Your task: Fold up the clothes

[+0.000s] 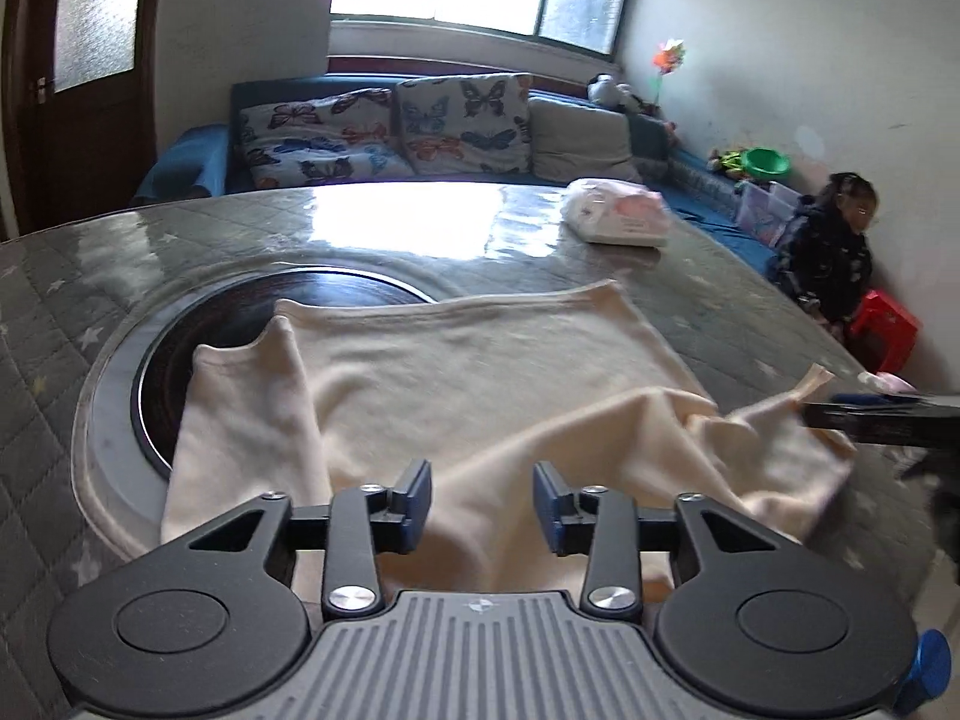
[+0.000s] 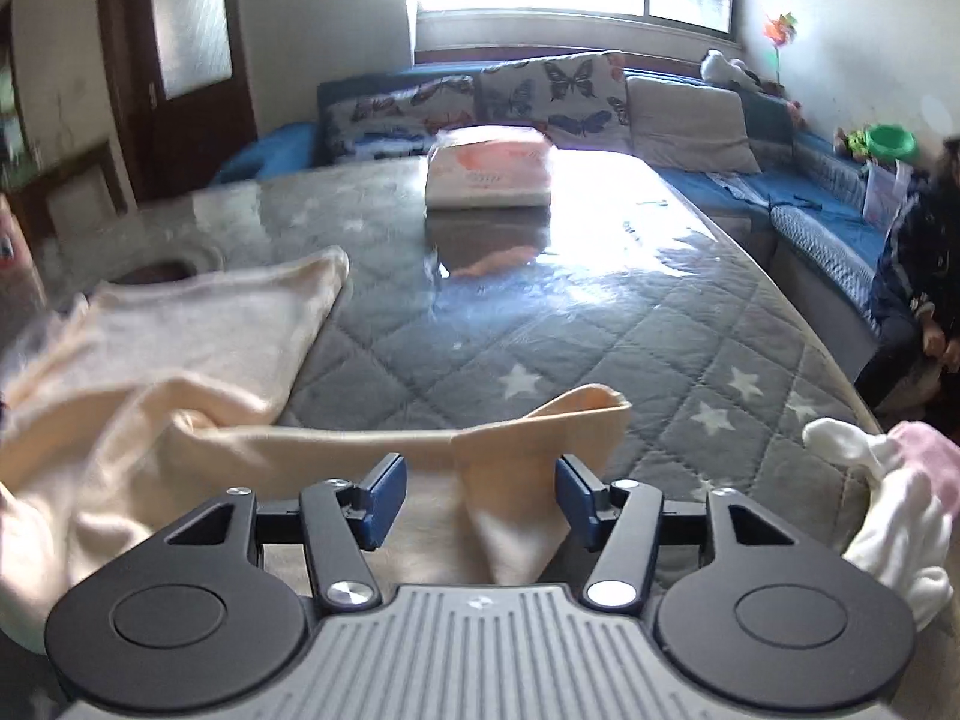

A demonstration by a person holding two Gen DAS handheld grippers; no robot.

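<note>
cream knit garment (image 1: 456, 384), rumpled, half-spread on quilted table (image 1: 750, 324)

Cream garment (image 1: 456, 372), grey quilted table cover (image 2: 600, 336) with white stars, butterfly-print cushions (image 1: 384, 132), blue sofa (image 1: 180, 162)

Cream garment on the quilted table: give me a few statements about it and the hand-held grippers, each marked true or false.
1. The cream garment lies partly over the dark round inset. True.
2. The left hand-held gripper is clamped on the cloth. False: its jaws stand apart, with nothing pinched.
3. The right hand-held gripper has open jaws with a sleeve end lying between them. True.
4. The garment is neatly folded into a small square. False: it is spread out and rumpled.
5. A plastic-wrapped package sits farther back on the table. True.
</note>
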